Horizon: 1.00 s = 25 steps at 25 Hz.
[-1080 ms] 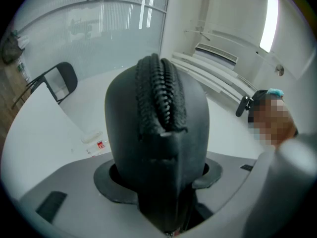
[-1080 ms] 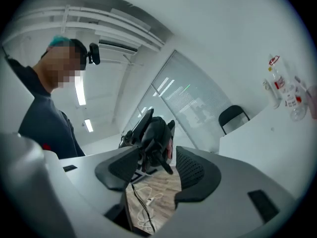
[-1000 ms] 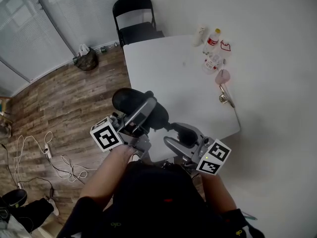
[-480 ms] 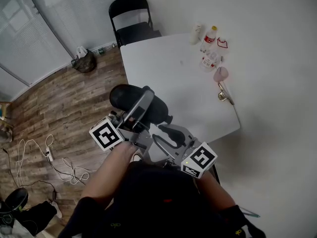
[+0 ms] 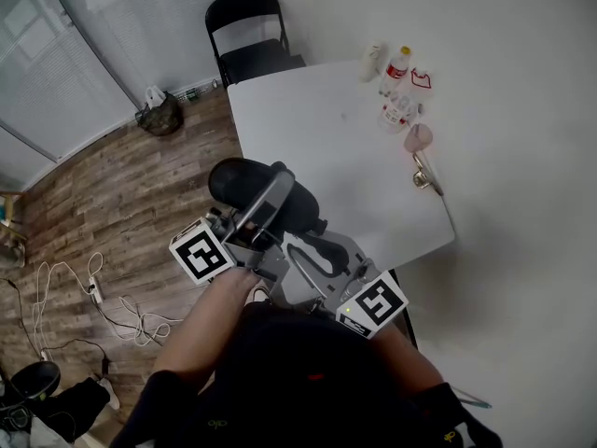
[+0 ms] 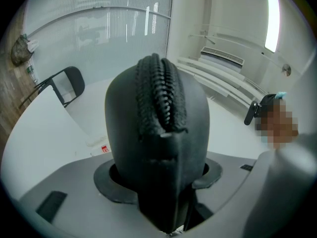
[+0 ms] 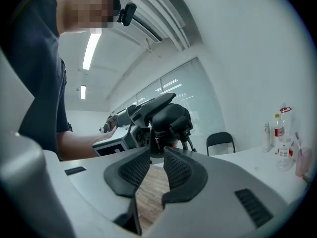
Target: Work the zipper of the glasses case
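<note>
Here the glasses case (image 6: pixel 156 148) sits crosswise in the left gripper (image 6: pixel 158 176), zipper (image 6: pixel 161 95) rearward.

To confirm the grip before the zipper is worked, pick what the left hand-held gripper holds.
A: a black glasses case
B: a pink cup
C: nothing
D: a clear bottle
A: in the left gripper view the black glasses case sits clamped between the jaws of the left hand-held gripper, with its zipper facing the camera.
</note>
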{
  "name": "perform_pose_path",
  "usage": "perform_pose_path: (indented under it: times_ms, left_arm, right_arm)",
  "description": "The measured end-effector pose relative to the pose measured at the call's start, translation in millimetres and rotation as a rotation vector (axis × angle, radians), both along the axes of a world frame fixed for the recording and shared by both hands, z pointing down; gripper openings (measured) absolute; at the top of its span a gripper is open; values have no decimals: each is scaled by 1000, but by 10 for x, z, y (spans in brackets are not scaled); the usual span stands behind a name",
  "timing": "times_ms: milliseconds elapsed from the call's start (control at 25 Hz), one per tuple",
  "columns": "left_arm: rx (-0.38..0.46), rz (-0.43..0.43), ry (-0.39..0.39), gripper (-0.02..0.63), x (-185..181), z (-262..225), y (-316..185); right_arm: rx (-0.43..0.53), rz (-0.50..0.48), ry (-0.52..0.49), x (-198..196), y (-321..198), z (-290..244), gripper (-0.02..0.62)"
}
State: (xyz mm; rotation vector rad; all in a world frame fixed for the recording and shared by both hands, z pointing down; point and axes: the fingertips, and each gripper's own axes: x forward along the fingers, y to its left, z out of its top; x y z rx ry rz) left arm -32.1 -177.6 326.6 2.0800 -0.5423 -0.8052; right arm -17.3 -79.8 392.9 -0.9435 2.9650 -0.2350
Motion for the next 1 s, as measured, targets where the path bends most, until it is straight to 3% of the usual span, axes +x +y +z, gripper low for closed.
perform_pose_path:
  times_ms: [320, 1000]
  left_arm:
    - [-14, 8, 25, 275, 4, 3, -3]
    - [13, -34, 5, 272, -46, 25, -16]
  right_arm:
    - [22, 41, 1, 6, -26, -42, 21]
    - [38, 130, 55, 266, -96, -42, 18]
